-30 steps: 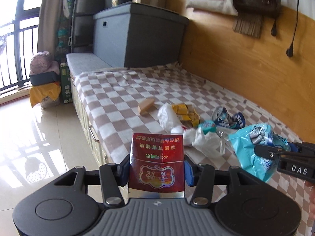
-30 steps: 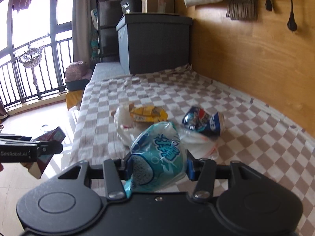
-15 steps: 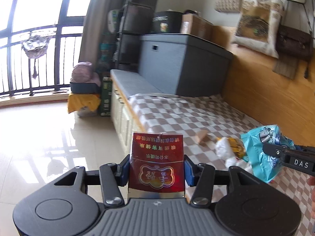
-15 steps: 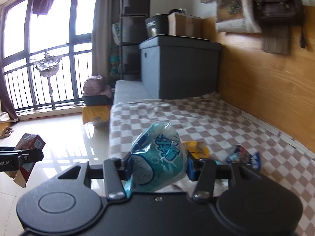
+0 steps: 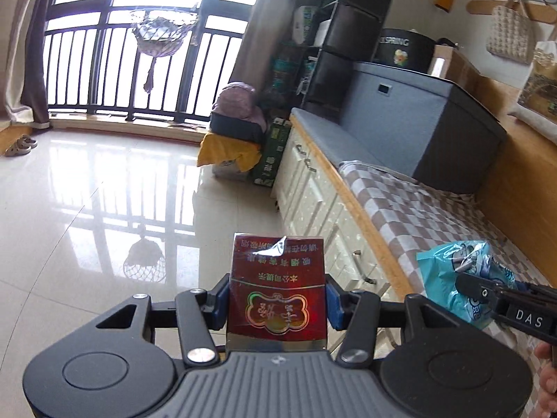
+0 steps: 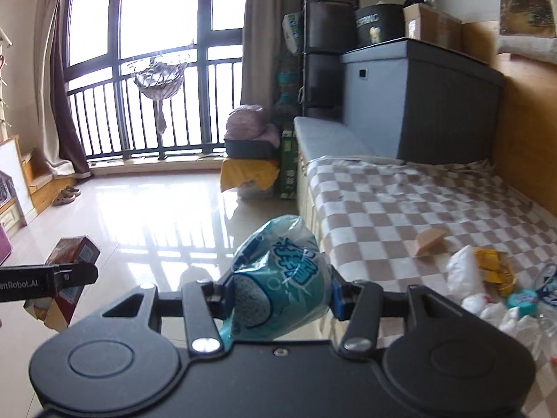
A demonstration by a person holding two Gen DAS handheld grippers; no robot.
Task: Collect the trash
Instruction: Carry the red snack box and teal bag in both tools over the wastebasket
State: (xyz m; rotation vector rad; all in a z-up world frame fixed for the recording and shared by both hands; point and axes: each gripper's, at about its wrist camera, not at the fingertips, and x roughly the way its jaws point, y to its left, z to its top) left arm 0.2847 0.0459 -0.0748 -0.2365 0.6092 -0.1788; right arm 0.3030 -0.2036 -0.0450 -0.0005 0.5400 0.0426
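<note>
My left gripper [image 5: 277, 304] is shut on a red cigarette pack [image 5: 277, 289] and holds it over the shiny floor beside the bed. It also shows at the left of the right wrist view, with the pack [image 6: 69, 254] in it. My right gripper [image 6: 278, 296] is shut on a light blue snack bag [image 6: 278, 282], also seen in the left wrist view [image 5: 452, 278]. More trash lies on the checkered bed: a white plastic bag [image 6: 464, 273], a yellow wrapper [image 6: 496, 270], a tan wedge [image 6: 430, 240] and a small teal piece [image 6: 520, 299].
The bed with checkered cover [image 6: 400, 202] runs along a wooden wall, with white drawers [image 5: 313, 191] under it. A grey storage box [image 5: 417, 122] stands at its far end. A yellow-draped pile [image 5: 229, 149] and slippers [image 5: 21, 144] sit on the tiled floor [image 5: 104, 209] by the balcony window.
Both grippers have swung left, away from the trash on the bed and toward the open floor and window. Each still holds its item.
</note>
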